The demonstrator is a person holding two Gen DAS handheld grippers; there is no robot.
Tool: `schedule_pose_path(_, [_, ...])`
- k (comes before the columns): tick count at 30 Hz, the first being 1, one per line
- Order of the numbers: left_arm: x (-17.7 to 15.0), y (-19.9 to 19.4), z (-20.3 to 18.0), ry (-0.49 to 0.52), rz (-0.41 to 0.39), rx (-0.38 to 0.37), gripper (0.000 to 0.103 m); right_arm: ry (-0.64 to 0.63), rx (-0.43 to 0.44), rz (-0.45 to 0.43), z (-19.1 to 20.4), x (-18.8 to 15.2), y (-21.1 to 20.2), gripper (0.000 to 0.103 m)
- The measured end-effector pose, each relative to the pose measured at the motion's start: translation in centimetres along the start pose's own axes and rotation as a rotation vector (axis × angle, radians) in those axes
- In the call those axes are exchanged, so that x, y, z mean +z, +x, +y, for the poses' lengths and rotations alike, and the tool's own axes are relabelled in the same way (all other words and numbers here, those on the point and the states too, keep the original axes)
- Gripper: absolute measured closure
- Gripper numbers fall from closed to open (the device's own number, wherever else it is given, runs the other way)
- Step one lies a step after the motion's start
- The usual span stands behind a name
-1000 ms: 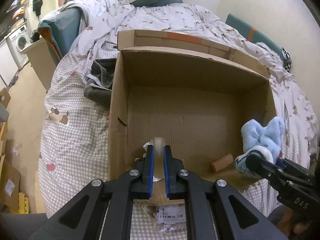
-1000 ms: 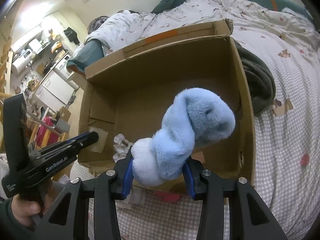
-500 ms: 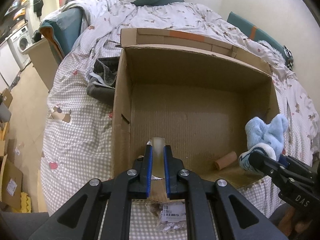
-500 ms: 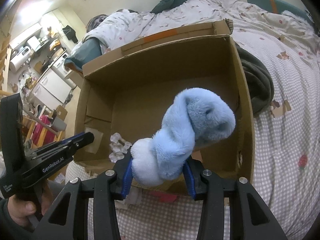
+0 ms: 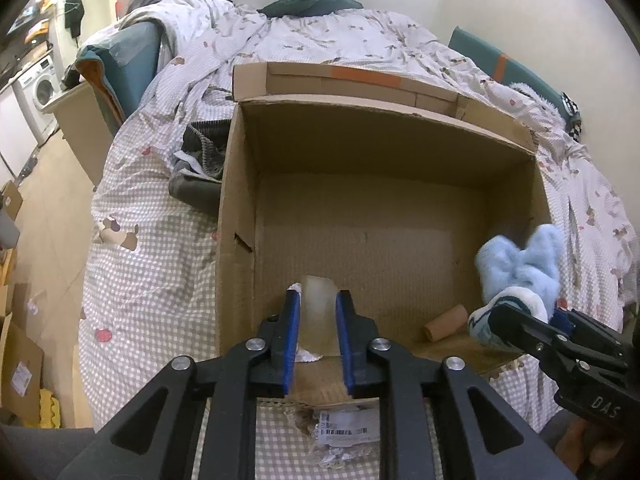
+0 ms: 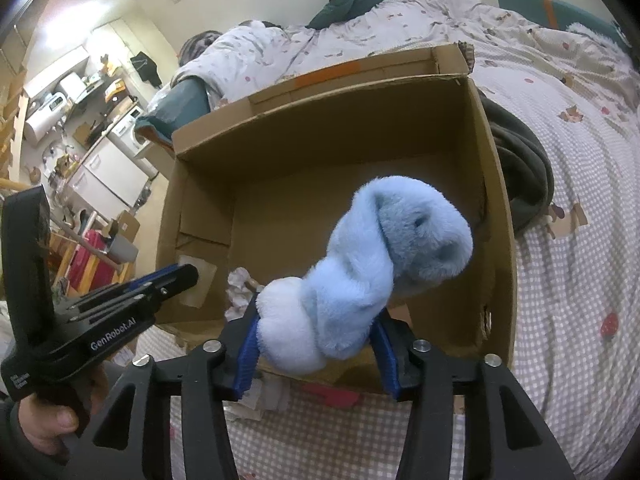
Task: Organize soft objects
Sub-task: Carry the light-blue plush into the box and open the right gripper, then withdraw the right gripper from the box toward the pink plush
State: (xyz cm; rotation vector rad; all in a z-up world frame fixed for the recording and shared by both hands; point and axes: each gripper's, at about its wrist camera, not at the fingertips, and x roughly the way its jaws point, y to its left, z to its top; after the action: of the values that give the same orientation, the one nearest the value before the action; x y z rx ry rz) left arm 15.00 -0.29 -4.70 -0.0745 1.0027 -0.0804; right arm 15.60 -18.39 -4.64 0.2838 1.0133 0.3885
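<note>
A fluffy, long-piled pale blue plush sock (image 6: 372,276) is pinched between the smooth blue pads of the matt black plastic right gripper (image 6: 316,354), whose pivots are fitted with shiny metal screws. The open brown corrugated cardboard box (image 5: 360,184) is seen as dull and ribbed, with a strip of glossy orange tape (image 5: 366,76). The thin checked cotton bedsheet (image 5: 152,264) is shown matt and creased.

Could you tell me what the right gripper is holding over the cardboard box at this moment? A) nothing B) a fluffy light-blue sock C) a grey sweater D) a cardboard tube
B: the right gripper has its fingers clamped on the fluffy light-blue sock at the near edge of the cardboard box.
</note>
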Motion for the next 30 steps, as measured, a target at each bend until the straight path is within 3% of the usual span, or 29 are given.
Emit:
schedule_pose_path(2, [0.1,-0.1,-0.2,0.008,-0.004,0.001,0.082,0.009,0.010,-0.002,-0.1,0.1,-0.1,0.043])
schedule_pose_path(3, [0.1,-0.1,-0.2,0.009,-0.001,0.003,0.072,0.017,0.016,-0.005,-0.2,0.1,-0.1,0.036])
schedule_pose_path(4, [0.1,-0.1,-0.3,0.010,0.002,0.010,0.054,0.024,0.016,-0.010,-0.3,0.1,-0.2,0.030])
schedule_pose_path(6, [0.1,-0.4,-0.3,0.012,-0.013,0.025,0.035,0.034,0.012,-0.023,-0.5,0.2,-0.5,0.026])
schedule_pose_path(9, [0.1,-0.8,-0.4,0.016,-0.042,0.026,0.034,0.052,0.004,-0.028,-0.8,0.2,-0.6,0.025])
schedule_pose_path(22, [-0.2,-0.8,-0.3,0.032,-0.029,0.050,0.034,0.054,0.008,-0.021,-1.0,-0.1,-0.8,0.025])
schedule_pose_path(30, [-1.4,-2.9,-0.3,0.050,-0.055,0.051,0.034,0.062,-0.016,-0.025,-1.2,-0.6,-1.7,0.025])
